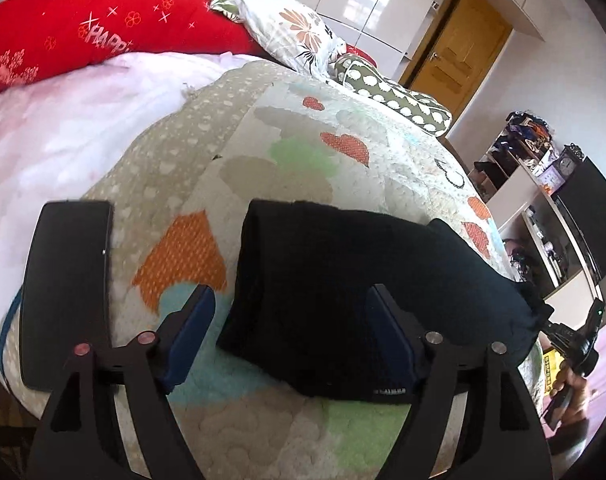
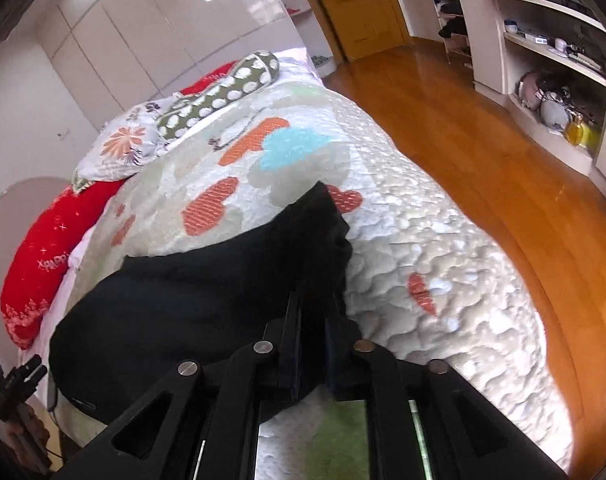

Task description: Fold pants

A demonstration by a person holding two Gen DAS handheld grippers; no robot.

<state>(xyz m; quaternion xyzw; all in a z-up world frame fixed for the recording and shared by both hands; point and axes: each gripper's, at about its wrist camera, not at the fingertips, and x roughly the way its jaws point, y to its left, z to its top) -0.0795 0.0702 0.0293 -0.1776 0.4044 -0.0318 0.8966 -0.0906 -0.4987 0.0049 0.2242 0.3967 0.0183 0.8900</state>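
We note the black pants point(image 1: 343, 288) lying folded in a thick bundle on the quilted heart-print bedspread point(image 1: 287, 132), near the bed's foot; we see our left gripper point(image 1: 291, 332) with jaws spread wide, one blue pad resting on the cloth's near edge, the other over bare quilt, nothing pinched; a dark phone point(image 1: 67, 292) lies flat just beside it on the left. From the right wrist we see the right gripper point(image 2: 313, 356) with jaws drawn nearly together, pinching a fold of the pants point(image 2: 207, 304) at their right end; red pillow point(image 2: 43, 264) and floral pillow point(image 2: 127, 144) sit at the head; wooden floor point(image 2: 483, 128) runs alongside.
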